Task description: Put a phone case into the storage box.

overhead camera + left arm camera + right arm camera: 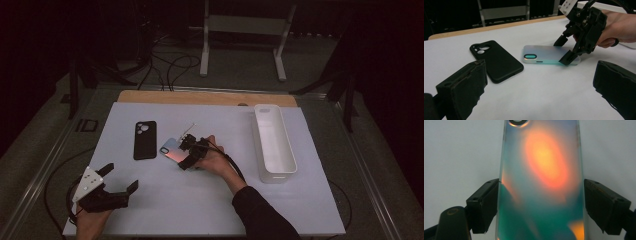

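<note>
Dim room beyond the lit white rectangular table mat (200, 200); orange glare blooms on the iridescent translucent phone case (541, 182), whose near end is blurred.

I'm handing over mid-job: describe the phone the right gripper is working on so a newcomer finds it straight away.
Start at the white mat on the table, with the long white bin at its right. Near the mat's middle two flat things lie side by side: a black case and, to its right, the phone. The phone is the shiny iridescent one, face down, with the right gripper straddling its near end, jaws at either edge.
</note>
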A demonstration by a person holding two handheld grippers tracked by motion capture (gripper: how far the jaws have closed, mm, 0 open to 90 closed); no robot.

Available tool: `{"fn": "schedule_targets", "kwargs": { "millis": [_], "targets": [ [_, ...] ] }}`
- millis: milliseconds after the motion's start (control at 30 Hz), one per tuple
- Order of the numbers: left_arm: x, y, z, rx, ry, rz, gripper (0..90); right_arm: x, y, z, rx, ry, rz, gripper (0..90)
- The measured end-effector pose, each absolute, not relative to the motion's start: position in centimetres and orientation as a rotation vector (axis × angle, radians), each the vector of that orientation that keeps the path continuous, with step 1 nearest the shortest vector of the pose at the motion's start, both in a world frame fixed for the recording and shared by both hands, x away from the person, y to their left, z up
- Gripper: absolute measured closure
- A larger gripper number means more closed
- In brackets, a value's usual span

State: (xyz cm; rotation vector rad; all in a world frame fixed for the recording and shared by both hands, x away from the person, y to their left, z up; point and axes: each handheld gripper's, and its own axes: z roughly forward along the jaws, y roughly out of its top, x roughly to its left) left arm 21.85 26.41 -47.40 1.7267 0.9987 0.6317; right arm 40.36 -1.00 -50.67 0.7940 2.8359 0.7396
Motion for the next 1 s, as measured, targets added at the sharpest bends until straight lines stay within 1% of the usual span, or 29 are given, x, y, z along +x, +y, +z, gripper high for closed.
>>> {"fn": "schedule_targets", "kwargs": {
  "millis": [467, 1000],
  "targets": [
    [21.9, 26.3, -47.4, 1.729, 1.015, 0.632, 0.0, 39.3, -2.9, -48.0, 0.791, 2.752, 0.874, 17.1],
    [22.2, 26.3, -47.2, 1.711, 1.043, 0.599, 0.0, 37.7, -4.8, -45.3, 0.78, 2.628, 1.04, 17.0]
  ]
}}
